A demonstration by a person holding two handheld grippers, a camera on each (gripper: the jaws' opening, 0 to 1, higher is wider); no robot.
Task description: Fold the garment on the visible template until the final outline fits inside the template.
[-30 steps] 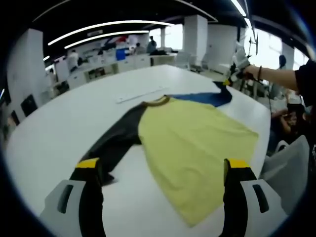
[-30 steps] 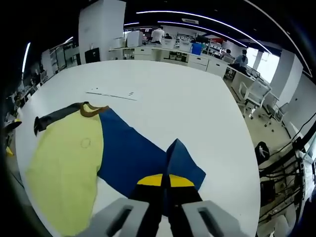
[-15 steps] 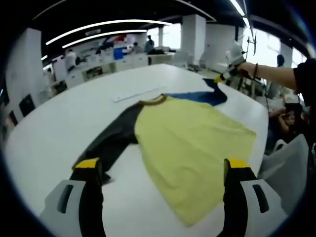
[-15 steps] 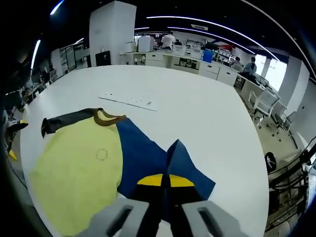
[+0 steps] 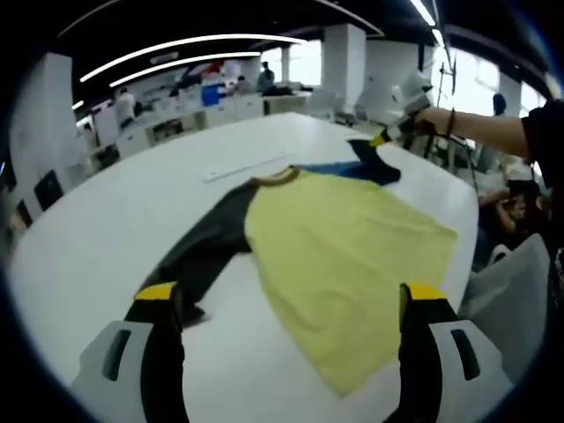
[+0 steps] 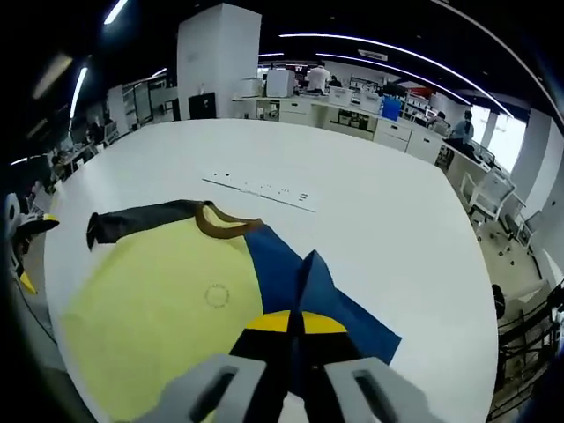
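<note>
A yellow shirt (image 5: 344,256) with a brown collar lies flat on the white table (image 5: 115,211). Its black sleeve (image 5: 207,247) reaches toward my left gripper (image 5: 291,300), which stands open above the table's near edge with nothing between its jaws. The blue sleeve (image 6: 308,282) is lifted and folded over toward the yellow body, with my right gripper (image 6: 295,322) shut on its end. From the left gripper view the right gripper (image 5: 401,101) shows far off, holding the blue sleeve (image 5: 366,163). The left gripper (image 6: 22,242) shows at the left edge of the right gripper view.
A white strip (image 6: 260,189) lies on the table beyond the collar. A person's arm (image 5: 480,132) holds the right gripper. Desks, white pillars and people fill the room behind. Chairs (image 6: 489,189) stand past the table's far edge.
My right gripper has carried the blue sleeve inward over the shirt, toward the yellow body. The left gripper has stayed in place, open.
</note>
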